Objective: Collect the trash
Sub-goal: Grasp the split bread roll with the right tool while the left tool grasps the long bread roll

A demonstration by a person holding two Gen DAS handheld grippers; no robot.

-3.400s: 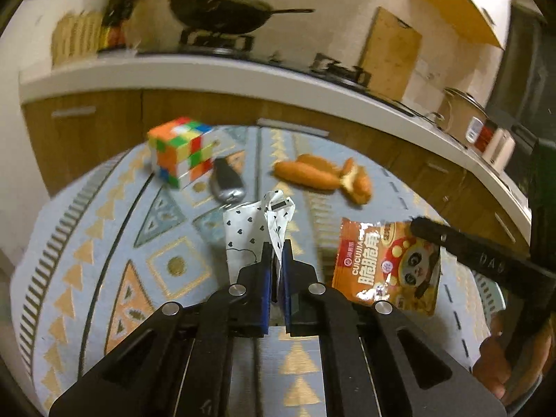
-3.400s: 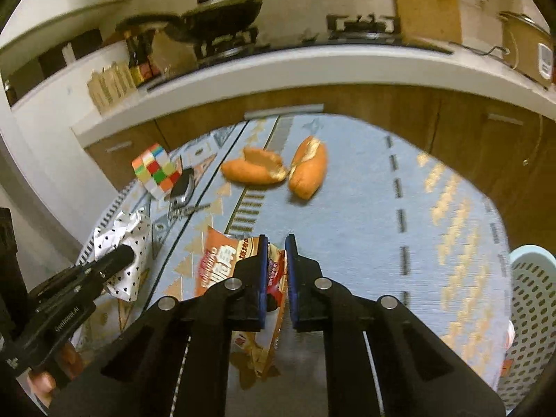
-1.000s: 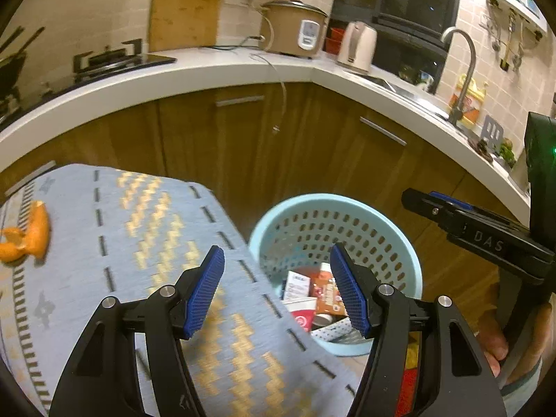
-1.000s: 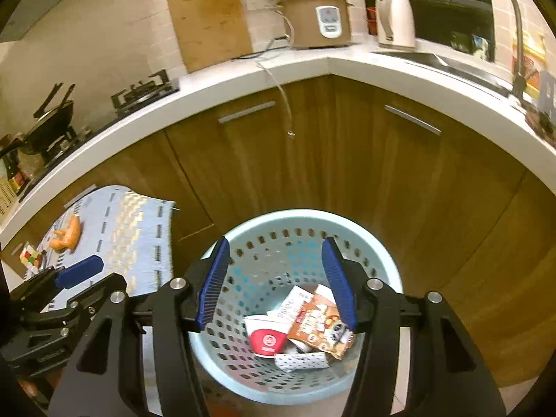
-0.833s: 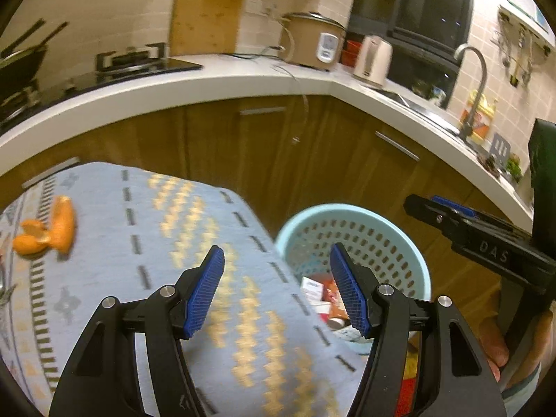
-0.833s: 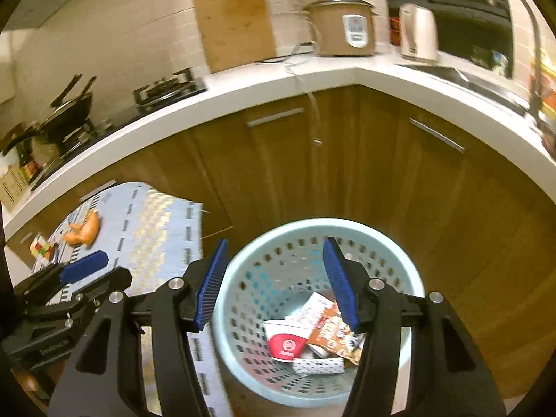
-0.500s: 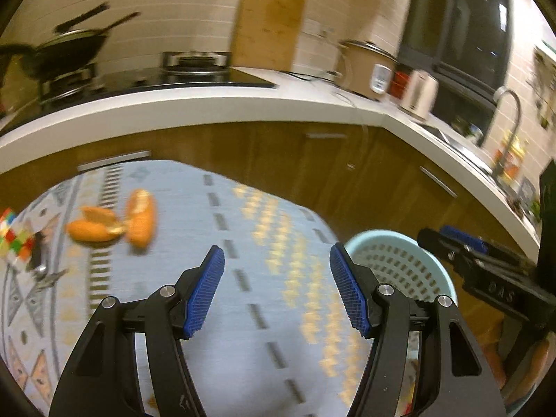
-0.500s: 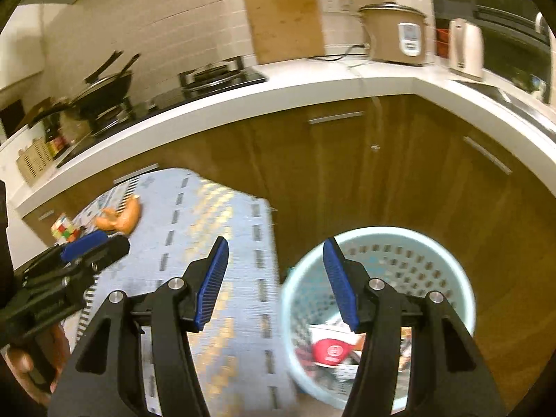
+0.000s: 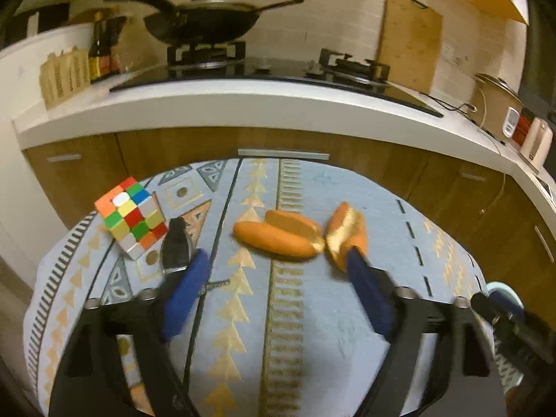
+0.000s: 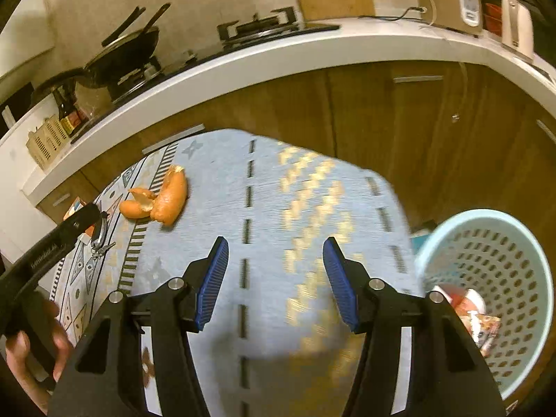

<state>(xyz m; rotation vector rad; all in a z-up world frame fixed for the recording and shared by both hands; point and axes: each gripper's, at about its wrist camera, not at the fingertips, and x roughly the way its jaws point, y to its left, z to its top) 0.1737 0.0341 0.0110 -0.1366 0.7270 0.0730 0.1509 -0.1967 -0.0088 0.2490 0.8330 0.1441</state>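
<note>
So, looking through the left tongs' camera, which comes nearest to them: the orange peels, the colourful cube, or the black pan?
1. Orange peels, on the cloth just ahead of the open left tongs.
2. Colourful cube, further off to the left.
3. Black pan, on the stove behind.

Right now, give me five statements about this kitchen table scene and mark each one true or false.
1. The left gripper holds a wrapper. False: its jaws have just been opening and nothing is between them.
2. Orange peels lie on the patterned cloth. True.
3. The puzzle cube sits in the basket. False: it rests on the cloth beside a dark car key.
4. The basket already contains wrappers. True.
5. The right gripper is clamped on a peel. False: it is open and empty.
</note>
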